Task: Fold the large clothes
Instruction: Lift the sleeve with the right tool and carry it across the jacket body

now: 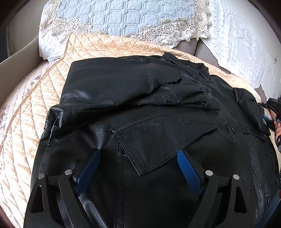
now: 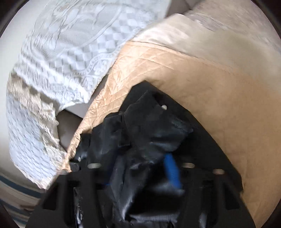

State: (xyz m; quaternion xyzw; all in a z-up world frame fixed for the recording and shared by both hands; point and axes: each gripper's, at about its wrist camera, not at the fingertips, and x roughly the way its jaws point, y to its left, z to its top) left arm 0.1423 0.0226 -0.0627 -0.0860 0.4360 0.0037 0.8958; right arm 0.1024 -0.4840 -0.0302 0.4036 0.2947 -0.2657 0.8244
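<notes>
A: The black leather jacket (image 1: 140, 108) lies spread on the quilted beige cover (image 1: 26, 122), one sleeve folded across its back. The left gripper (image 1: 138, 152) hovers over the pocket, fingers (image 1: 188, 168) spread wide, holding nothing.

B: And the right gripper (image 2: 140, 157), at the jacket's edge, is clenched on bunched black leather.

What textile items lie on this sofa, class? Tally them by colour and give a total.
Black: 1, the leather jacket
Peach: 1, the quilted cover under the jacket
Pale blue: 1, the lace-trimmed cushion
White: 1, the lace throw on the backrest
Total: 4
</notes>
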